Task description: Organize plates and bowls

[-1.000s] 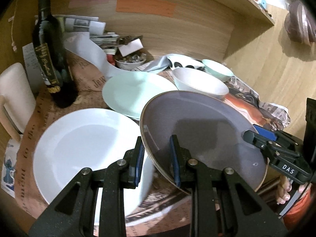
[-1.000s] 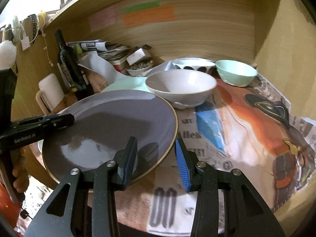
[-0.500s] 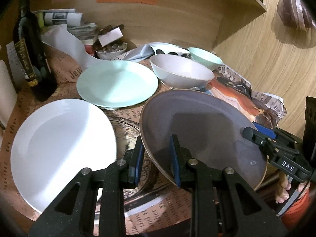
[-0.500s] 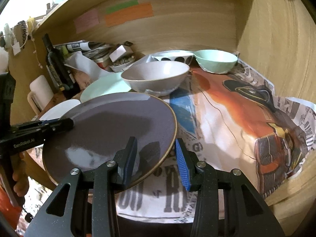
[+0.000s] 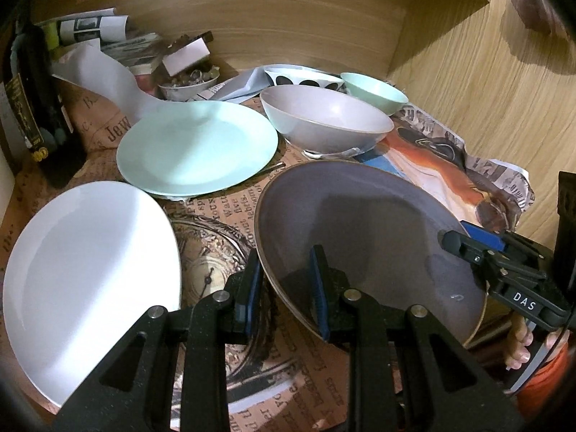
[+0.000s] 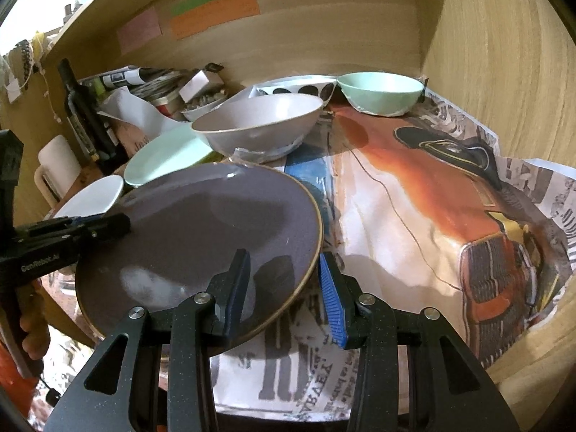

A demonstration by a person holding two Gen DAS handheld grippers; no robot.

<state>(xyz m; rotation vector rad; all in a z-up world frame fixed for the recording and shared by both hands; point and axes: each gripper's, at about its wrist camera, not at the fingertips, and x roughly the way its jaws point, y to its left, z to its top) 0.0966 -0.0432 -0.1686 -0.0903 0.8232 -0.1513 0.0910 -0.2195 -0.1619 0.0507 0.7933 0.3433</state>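
Observation:
A dark grey plate with a gold rim (image 5: 363, 237) is held above the table by both grippers. My left gripper (image 5: 284, 289) is shut on its left rim. My right gripper (image 6: 284, 289) straddles its right rim (image 6: 201, 237), one finger over the plate and one outside. A white plate (image 5: 86, 273) lies at the left, a mint plate (image 5: 196, 145) behind it. A large pale bowl (image 5: 324, 120), a mint bowl (image 5: 374, 91) and a polka-dot bowl (image 5: 302, 77) stand at the back.
A dark wine bottle (image 5: 28, 108) stands at the far left. Papers, a small box and a small dish of bits (image 5: 187, 84) crowd the back corner. Wooden walls close the back and right (image 6: 504, 72). Newspaper (image 6: 432, 216) covers the table.
Both grippers have carried the grey plate to the right, off the white plate and toward the printed newspaper. The white plate now lies uncovered.

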